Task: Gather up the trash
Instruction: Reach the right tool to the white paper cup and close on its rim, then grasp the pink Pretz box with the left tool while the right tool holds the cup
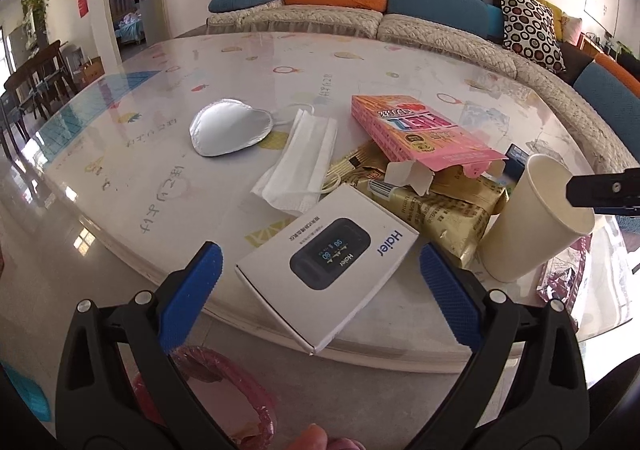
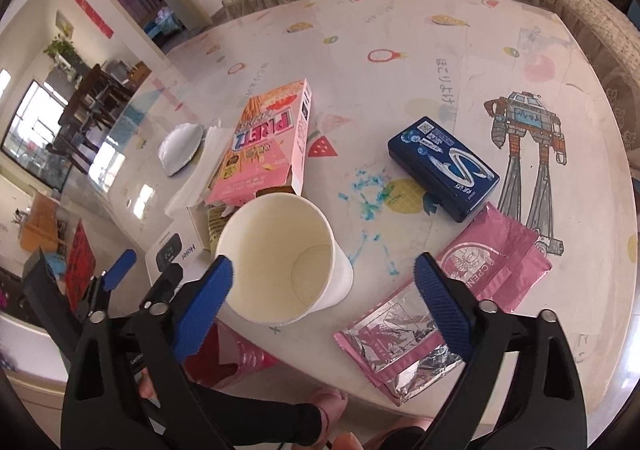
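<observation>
Left gripper (image 1: 320, 282) spread wide at frame bottom, straddling white Haier box (image 1: 326, 266) untouched, paper cup (image 1: 536, 218) at right, right gripper (image 2: 324, 294) jaws apart, lower centre, gripping nothing, left pad (image 2: 206, 306) at the cup's (image 2: 280, 262) rim, pink foil wrapper (image 2: 404, 346) beneath

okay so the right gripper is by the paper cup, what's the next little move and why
Probably close the right gripper on the paper cup. The cup stands upright and empty on the table, one finger sits at its rim, the other is still clear of it, so nothing is gripped.
</observation>
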`<act>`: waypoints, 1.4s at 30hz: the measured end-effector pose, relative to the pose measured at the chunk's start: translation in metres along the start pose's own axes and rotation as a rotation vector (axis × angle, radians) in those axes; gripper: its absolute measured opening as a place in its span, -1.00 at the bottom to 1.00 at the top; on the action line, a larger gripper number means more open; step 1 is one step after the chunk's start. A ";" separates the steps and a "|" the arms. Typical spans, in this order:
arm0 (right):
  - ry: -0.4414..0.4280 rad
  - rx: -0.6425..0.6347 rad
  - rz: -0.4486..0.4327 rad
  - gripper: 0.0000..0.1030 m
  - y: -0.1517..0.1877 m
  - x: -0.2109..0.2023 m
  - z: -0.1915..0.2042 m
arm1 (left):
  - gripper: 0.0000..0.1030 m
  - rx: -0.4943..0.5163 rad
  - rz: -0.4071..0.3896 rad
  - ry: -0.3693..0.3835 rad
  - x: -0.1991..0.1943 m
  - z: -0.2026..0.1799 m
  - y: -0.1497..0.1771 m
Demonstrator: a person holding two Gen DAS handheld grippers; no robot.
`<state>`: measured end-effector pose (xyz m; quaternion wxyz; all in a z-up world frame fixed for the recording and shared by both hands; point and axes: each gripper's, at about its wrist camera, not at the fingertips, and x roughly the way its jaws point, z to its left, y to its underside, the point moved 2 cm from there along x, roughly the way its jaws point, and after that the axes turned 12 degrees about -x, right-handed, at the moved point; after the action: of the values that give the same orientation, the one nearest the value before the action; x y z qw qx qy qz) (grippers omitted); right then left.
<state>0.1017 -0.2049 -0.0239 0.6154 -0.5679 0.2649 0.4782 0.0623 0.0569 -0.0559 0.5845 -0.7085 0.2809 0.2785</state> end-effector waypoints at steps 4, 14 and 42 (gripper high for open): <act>-0.001 0.015 0.008 0.52 0.001 0.003 -0.004 | 0.87 -0.001 -0.007 0.009 -0.003 0.000 0.000; -0.034 0.025 0.049 -0.32 0.006 0.013 -0.003 | 0.87 0.056 -0.044 0.039 -0.011 -0.016 0.001; -0.097 0.044 -0.071 -0.89 0.015 -0.028 -0.036 | 0.66 0.508 -0.005 0.073 0.029 -0.099 -0.027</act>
<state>0.0851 -0.2485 -0.0141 0.6565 -0.5393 0.2249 0.4771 0.1077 -0.0381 -0.0427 0.7337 -0.5493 0.3611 0.1720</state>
